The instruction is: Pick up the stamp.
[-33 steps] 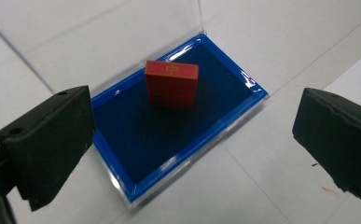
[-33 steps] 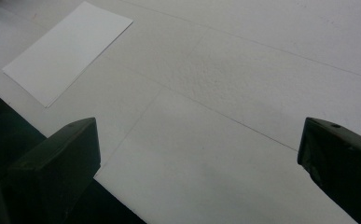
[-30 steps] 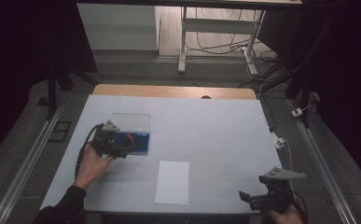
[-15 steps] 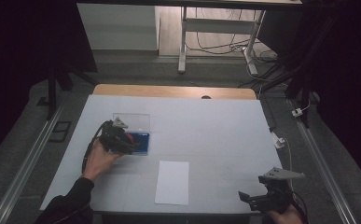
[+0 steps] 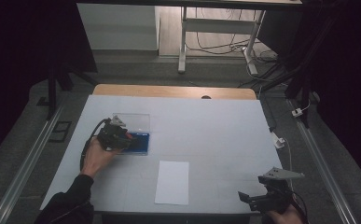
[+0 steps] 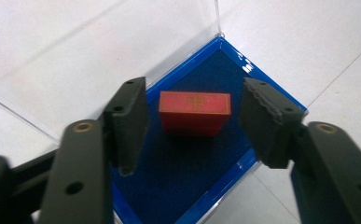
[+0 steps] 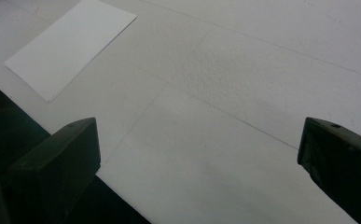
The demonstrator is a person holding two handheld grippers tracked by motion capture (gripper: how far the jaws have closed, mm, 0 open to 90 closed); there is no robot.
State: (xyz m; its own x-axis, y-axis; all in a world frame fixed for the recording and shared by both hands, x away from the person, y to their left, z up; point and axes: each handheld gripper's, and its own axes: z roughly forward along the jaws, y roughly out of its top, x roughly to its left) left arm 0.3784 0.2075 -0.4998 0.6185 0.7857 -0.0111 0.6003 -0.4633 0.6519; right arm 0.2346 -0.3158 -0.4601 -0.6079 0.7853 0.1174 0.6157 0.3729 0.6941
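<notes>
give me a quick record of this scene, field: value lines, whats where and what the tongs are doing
table: white top
case: blue-lined base with a clear lid standing open, on the table's left part
red box: sits on the blue lining
left tongs: reaching into the case, jaws have just been closing, one on each side of the red box, gaps on both sides
right tongs: open above bare table at the near right
paper sheet: flat near the front edge, apart from the case
</notes>
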